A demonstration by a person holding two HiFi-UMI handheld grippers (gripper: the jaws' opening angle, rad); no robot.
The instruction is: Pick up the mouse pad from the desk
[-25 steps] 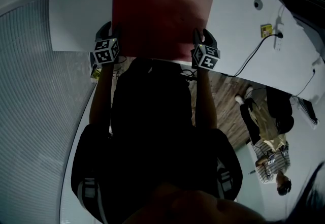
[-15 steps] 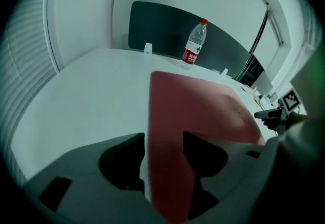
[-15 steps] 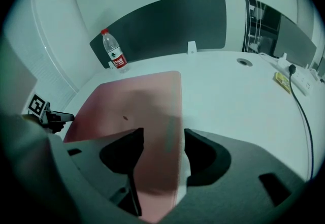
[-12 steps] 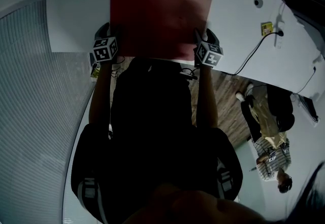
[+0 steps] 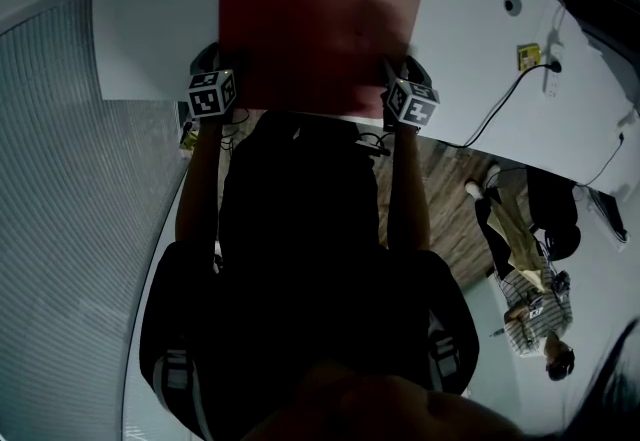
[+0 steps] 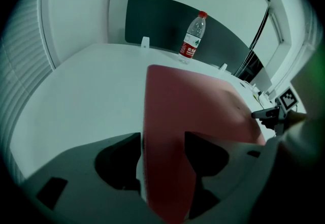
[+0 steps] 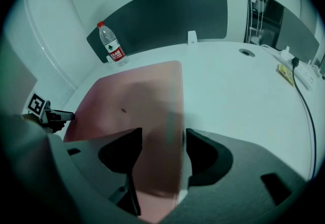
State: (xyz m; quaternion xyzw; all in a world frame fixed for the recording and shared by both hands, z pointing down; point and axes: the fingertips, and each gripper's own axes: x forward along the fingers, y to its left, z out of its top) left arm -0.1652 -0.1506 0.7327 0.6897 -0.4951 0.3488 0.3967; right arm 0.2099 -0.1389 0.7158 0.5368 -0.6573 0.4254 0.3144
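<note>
A dark red rectangular mouse pad [image 5: 320,29] lies on the white tabletop [image 5: 150,29], its near edge along the tabletop's near edge. Whether the near corners rest flat or sit slightly raised I cannot tell.

The left claw [image 5: 224,67] is at the pad's near left corner and the right claw [image 5: 396,71] at its near right corner. Both point steeply down.

In the left gripper view, the left claw's jaws are opening. The pad's corner runs between them, and the jaws are not pinching it. The right gripper view shows the same of the right claw: the jaws are opening, with the pad's right edge strip between them, unclamped.

A clear plastic water bottle with a red cap and label [image 6: 193,37] stands upright near the tabletop's far edge, apart from the pad. Just behind it is a dark grey panel [image 6: 157,20]. Far to the right, a white power strip [image 7: 304,73] and a black cable [image 7: 303,111] lie on the tabletop.
</note>
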